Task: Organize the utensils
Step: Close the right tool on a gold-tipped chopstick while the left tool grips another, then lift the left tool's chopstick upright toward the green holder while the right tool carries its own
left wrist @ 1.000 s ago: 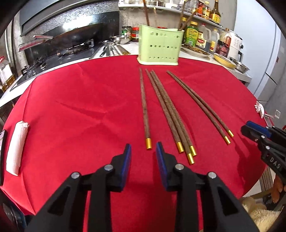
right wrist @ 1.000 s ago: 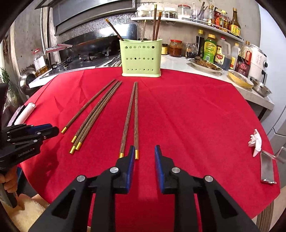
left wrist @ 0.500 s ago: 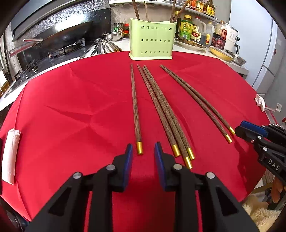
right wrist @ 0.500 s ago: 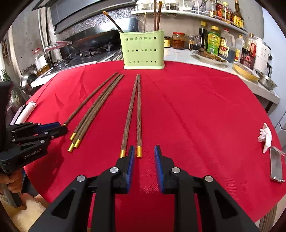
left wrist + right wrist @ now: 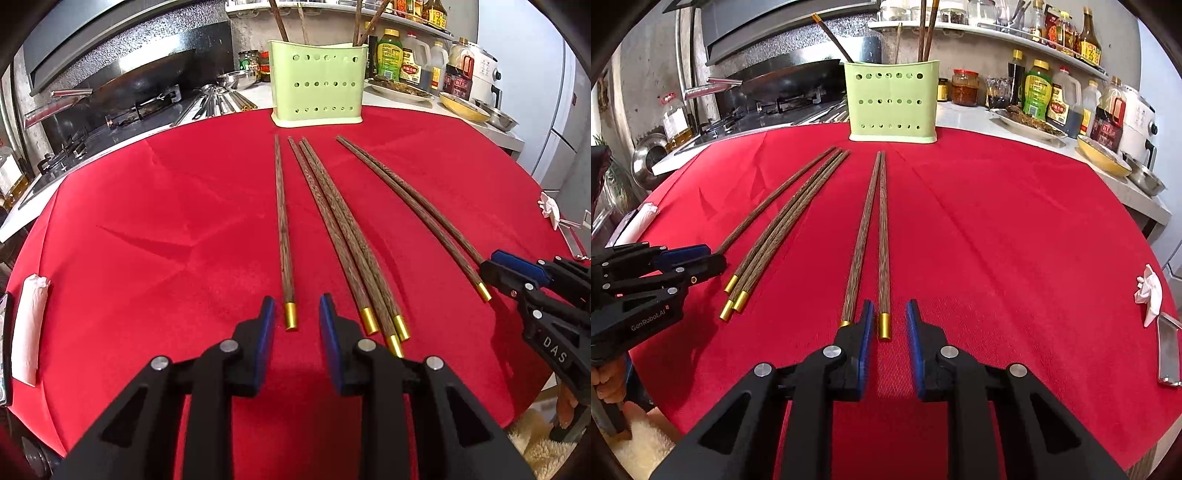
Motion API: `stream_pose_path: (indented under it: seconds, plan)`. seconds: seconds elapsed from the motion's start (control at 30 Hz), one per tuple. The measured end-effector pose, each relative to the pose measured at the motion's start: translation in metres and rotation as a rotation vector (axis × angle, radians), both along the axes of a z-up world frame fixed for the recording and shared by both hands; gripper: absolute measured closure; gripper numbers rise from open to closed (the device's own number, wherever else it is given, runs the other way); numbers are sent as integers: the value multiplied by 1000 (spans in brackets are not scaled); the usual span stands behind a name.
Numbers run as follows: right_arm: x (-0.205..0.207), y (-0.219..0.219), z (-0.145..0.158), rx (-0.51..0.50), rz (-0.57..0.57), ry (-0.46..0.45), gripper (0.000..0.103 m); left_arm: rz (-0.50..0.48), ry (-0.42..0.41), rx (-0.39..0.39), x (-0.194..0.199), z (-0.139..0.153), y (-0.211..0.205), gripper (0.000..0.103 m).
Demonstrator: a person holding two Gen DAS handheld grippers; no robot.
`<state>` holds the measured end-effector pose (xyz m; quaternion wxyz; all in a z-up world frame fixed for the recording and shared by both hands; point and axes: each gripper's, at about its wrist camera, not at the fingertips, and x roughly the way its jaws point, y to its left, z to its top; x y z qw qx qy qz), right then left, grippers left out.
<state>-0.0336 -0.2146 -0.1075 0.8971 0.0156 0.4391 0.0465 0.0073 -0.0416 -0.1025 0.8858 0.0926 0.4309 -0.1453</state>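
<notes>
Several dark wooden chopsticks with gold caps lie on the red tablecloth [image 5: 147,240], pointing at a pale green perforated utensil holder [image 5: 317,95] that holds a few chopsticks. My left gripper [image 5: 293,314] is open, its jaws on either side of the gold cap of a lone chopstick [image 5: 282,221]. A bundle of three [image 5: 343,236] lies to its right. My right gripper [image 5: 889,319] is open around the cap of the right chopstick [image 5: 883,236] of a pair; its left pad covers the other's cap. The holder also shows in the right wrist view [image 5: 892,101].
A stove with a wok [image 5: 122,85] and a counter with bottles [image 5: 1038,90], plates and bowls [image 5: 1102,155] stand behind the table. A rolled white cloth [image 5: 29,328] lies at the table's left edge. Crumpled paper [image 5: 1149,293] and a metal piece lie at the right edge.
Both grippers have moved forward and down, so each now has a chopstick's gold cap between its open jaws. The chopsticks have not moved.
</notes>
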Motion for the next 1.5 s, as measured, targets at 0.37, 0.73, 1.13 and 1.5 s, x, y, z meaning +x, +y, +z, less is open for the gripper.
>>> stream_pose_path:
  seconds: [0.37,0.73,1.13,1.5]
  plan:
    - [-9,7,0,-46,17,-34,90,-16,-28,32,-6,-1,0,87]
    - [-9,-8,7,57,-1,-39,96,-2,-24,-34,-8,8,19,95]
    - [-18,-13,58,38,-33,-195,96,2,-161,-86,-17,55,26,95]
    - [-23,-15,128,-3,-30,-386,96,3,-409,-124,-23,140,35,96]
